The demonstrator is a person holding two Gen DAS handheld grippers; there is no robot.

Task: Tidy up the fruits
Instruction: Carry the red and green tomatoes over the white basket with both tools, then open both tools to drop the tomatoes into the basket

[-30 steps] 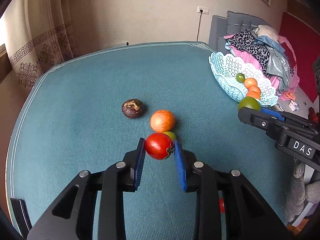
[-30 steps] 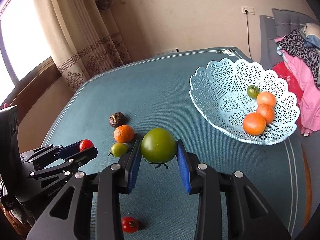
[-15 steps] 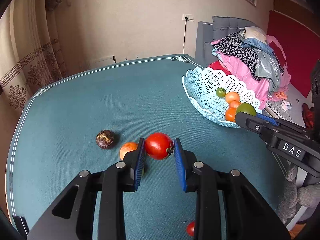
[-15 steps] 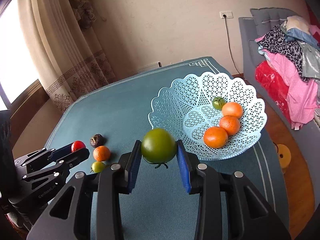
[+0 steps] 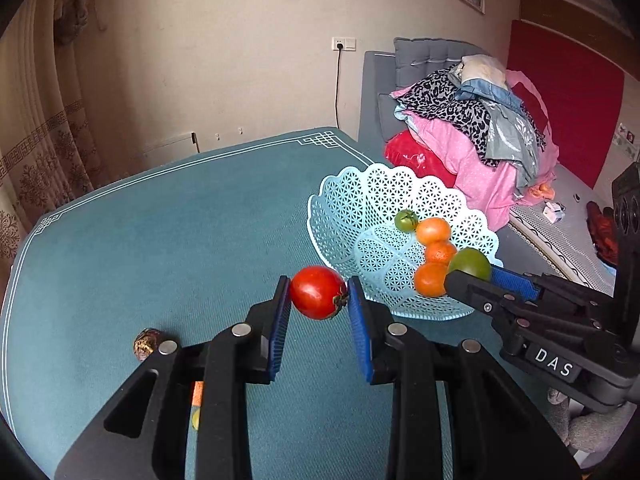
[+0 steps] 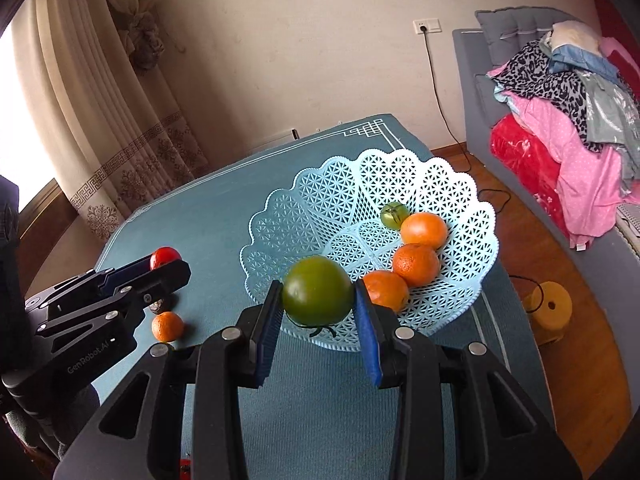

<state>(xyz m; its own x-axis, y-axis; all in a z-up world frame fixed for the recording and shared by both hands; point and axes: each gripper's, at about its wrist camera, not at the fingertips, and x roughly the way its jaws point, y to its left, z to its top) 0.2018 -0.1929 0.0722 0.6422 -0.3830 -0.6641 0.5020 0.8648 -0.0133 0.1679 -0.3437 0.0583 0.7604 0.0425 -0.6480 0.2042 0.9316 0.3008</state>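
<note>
Oranges in basket on table

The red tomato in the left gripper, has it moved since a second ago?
Yes. The red tomato, clamped in the left gripper, has travelled away from the loose fruit toward the blue basket.

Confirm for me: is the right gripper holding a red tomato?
No. The right gripper is clamped on a green tomato; the red tomato sits in the left gripper.

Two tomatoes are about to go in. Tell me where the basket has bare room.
The basket is bare across its left half and centre, from the left rim to the fruit. It is crowded on the right: three oranges and a small green tomato cluster there.
</note>
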